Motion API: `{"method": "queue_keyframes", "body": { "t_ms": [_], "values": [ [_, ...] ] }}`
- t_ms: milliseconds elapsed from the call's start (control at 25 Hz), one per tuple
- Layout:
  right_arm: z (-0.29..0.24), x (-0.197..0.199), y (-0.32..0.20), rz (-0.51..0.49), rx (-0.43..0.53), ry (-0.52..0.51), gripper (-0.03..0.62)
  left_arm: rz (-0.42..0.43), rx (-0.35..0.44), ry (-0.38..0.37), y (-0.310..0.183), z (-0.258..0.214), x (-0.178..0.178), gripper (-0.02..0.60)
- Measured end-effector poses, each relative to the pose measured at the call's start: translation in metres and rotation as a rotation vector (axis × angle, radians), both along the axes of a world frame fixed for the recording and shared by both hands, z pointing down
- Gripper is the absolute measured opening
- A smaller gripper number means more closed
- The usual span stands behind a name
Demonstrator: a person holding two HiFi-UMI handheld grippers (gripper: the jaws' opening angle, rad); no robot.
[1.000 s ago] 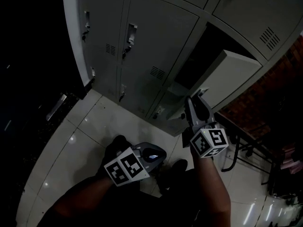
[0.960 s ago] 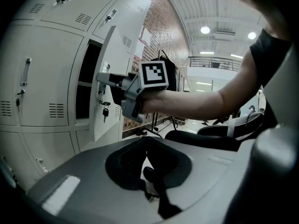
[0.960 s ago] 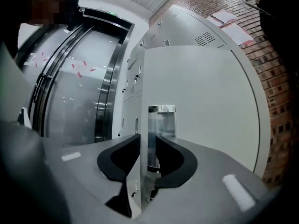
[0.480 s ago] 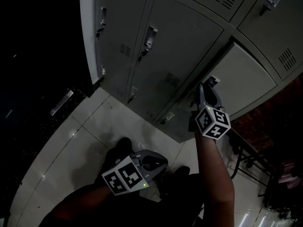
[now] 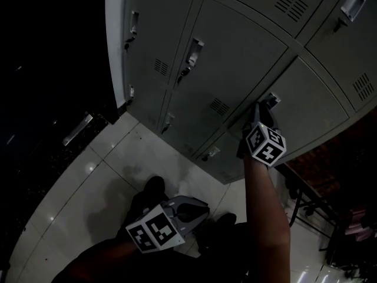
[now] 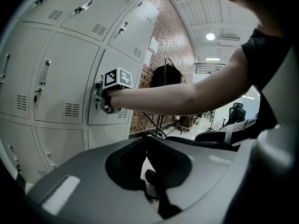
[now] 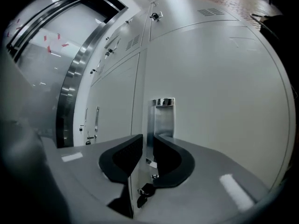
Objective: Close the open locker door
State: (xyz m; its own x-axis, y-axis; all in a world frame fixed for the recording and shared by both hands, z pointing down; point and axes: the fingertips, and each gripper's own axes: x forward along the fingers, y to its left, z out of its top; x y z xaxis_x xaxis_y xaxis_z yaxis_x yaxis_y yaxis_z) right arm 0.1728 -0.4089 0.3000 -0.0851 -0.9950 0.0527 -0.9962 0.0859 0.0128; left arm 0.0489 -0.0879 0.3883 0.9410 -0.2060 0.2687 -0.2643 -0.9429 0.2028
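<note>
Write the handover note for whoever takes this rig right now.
Left tool: shut, empty, held low, off the job.
Right tool: at the handle of the locker door. Its jaws have just been closing, with the handle between them; whether they grip it is unclear.
Door: looks flush with the neighbouring doors.
Done: door brought to.
To do: check that it latched, let go, withdraw.

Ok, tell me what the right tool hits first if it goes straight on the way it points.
The right tool meets the metal handle of the locker door: it stands between the jaws, which have just been closing; whether they press it is unclear.
</note>
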Motion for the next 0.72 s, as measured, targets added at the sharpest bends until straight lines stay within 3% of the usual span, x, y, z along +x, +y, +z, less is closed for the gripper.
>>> {"method": "queue_keyframes", "body": {
  "t_ms": [440,720],
  "values": [
    [0.008,0.008,0.007,0.013,-0.025,0.01,0.041,0.005,0.004,0.006,0.0,-0.001,0.001,0.012],
    [0.008,0.0,0.049,-0.077,-0.026,0.029,0.003,0.01,0.013,0.011,0.0,0.0,0.001,0.012]
  ]
}}
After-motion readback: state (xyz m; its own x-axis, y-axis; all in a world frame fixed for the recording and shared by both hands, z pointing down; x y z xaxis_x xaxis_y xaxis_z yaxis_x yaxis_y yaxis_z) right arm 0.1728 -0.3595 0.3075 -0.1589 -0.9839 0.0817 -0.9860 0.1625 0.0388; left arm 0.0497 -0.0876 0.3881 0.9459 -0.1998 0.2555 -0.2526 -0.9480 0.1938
